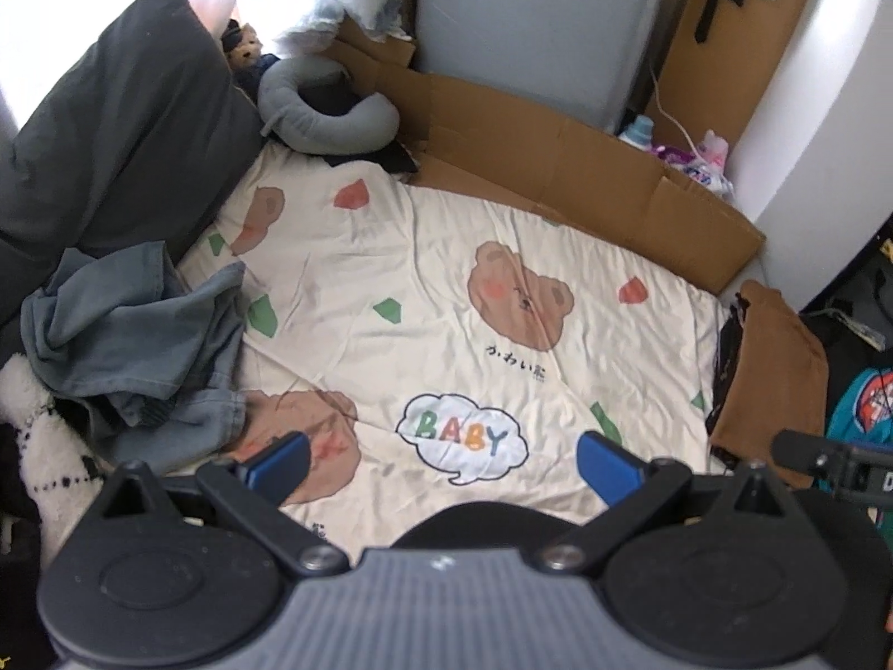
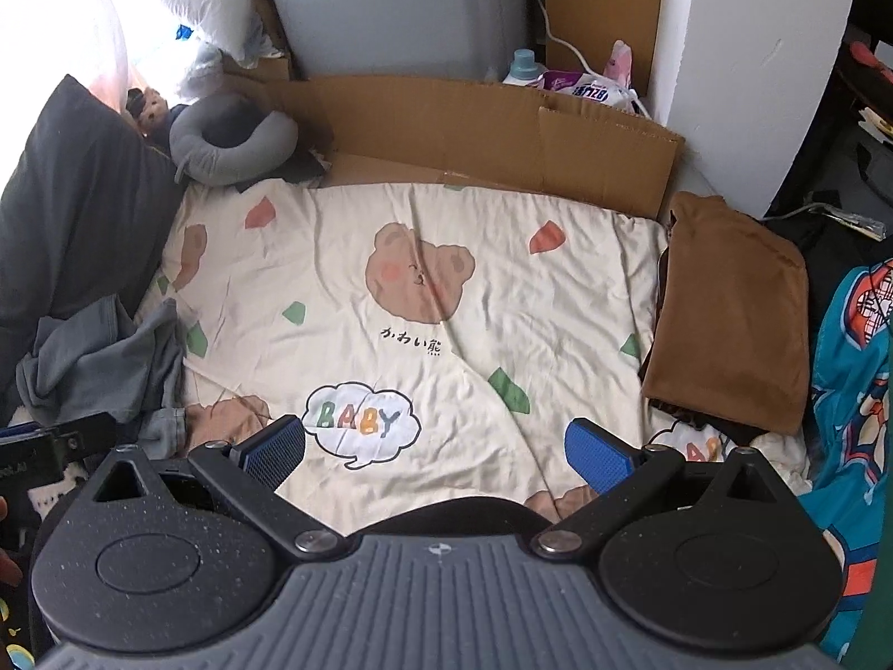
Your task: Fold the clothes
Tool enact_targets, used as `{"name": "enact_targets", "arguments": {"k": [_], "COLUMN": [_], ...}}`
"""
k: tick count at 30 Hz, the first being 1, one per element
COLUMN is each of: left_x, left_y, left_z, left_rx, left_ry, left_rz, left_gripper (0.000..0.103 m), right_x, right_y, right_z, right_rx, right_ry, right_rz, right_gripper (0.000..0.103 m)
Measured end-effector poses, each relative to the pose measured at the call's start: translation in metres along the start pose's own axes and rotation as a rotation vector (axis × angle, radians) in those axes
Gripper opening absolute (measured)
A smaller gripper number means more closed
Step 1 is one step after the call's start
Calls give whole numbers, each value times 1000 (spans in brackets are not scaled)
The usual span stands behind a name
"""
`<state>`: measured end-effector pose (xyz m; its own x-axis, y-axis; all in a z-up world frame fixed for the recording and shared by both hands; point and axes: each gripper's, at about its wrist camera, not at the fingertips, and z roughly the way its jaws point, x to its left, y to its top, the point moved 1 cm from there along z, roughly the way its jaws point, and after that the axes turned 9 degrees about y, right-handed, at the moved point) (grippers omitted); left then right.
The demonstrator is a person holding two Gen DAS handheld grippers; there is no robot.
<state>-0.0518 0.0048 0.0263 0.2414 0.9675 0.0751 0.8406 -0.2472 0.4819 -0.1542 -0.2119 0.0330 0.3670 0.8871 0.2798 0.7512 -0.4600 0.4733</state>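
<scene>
A crumpled blue-grey garment, like jeans (image 1: 134, 335), lies in a heap at the left edge of the bed; it also shows in the right wrist view (image 2: 106, 363). A folded brown garment (image 1: 776, 368) lies at the bed's right edge, on darker folded clothes, and shows in the right wrist view (image 2: 731, 312). My left gripper (image 1: 441, 466) is open and empty above the cream bear-print sheet (image 1: 446, 279), right of the jeans. My right gripper (image 2: 438, 452) is open and empty above the sheet (image 2: 390, 223), left of the brown garment.
A dark pillow (image 1: 111, 134) and a grey neck pillow (image 1: 323, 106) sit at the back left. Flattened cardboard (image 1: 558, 162) lines the far edge. A white fluffy item (image 1: 39, 446) lies at the near left. A teal printed cloth (image 2: 854, 391) hangs at the right.
</scene>
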Motion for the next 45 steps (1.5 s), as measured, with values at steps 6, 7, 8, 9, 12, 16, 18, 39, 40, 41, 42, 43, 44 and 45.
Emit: {"name": "enact_targets", "arguments": {"k": [6,7,8,9,12,16,18,39,40,41,42,43,44,45], "left_x": [-21,-24,-25,-25,-23,-24,-24,-33,-34,-35,-36,-36,-35,-36], "left_y": [-8,-8,-9,-9,-8,-7,-7,-9,-10,-10,-10,-10,-10,-10], "left_z": [9,8,9,10,14,18,20,17,16,16,15,15,15,15], "left_rx": [10,1,-8,-10,-3,5,11,-30,-34,-39,-42,-43,-43,-43], "left_ry": [-2,5,8,3,-16,-20,-26,47,58,65,65,63,58,55], "left_rz": [57,64,66,62,36,33,26,68,77,86,90,91,93,95], "left_gripper": [102,102,102,102,102,102,102,95,94,94,94,94,94,94], "right_x": [1,1,0,-1,-2,5,6,5,5,5,7,8,9,9], "right_y": [-6,-6,-6,-7,-8,-10,-10,-8,-8,-8,-8,-8,-8,-8], "right_z": [7,7,7,8,9,10,10,15,15,15,16,16,16,16], "right_rx": [6,2,1,0,-2,-5,-4,6,6,7,6,6,6,7], "right_ry": [6,2,0,-2,6,-20,-27,-46,-45,-45,-49,-53,-56,-60], "right_rz": [1,-1,0,1,-4,-55,-64,-60,-61,-62,-59,-60,-63,-66], "right_gripper": [102,102,102,102,102,102,102,102,102,102,102,102,102,102]}}
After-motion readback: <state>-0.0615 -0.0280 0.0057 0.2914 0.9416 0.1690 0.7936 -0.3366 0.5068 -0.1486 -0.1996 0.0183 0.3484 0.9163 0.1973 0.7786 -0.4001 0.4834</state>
